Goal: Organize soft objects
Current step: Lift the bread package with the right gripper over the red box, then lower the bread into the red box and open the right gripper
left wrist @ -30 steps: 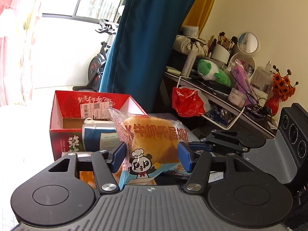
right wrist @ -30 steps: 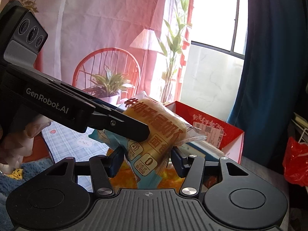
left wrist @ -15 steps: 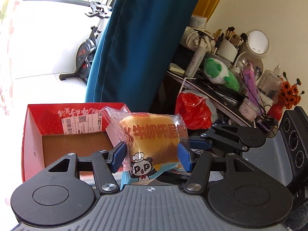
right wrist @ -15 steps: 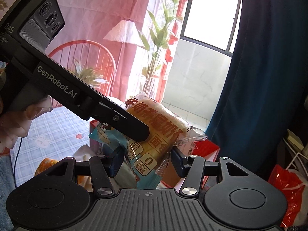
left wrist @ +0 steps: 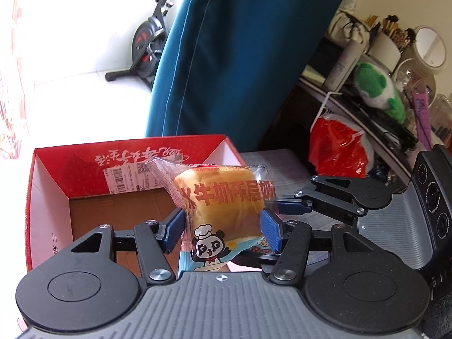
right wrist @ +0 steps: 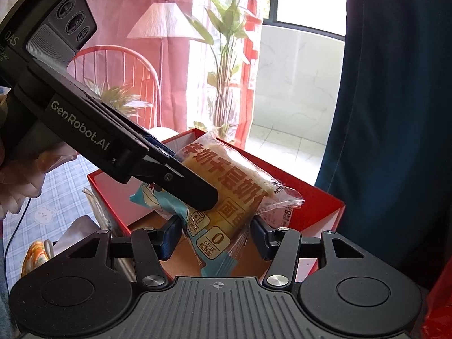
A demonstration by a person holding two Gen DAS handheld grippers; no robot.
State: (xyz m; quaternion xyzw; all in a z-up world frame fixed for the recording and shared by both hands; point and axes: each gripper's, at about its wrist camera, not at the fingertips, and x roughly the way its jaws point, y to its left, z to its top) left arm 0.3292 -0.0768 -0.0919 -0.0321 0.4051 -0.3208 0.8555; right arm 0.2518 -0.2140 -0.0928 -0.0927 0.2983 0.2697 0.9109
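While both grippers tilted downward, the left gripper [left wrist: 223, 230] and the right gripper [right wrist: 216, 237] each clamped the bread bag [left wrist: 223, 206], which hung at frame centre over the open red box [left wrist: 50, 197]. From the upper left of the right view the left tool reached in diagonally, a hand [right wrist: 19, 175] behind it. Right of the box stood a blue curtain [left wrist: 240, 56], then a red bag [left wrist: 336, 147] under a cluttered shelf [left wrist: 367, 107].
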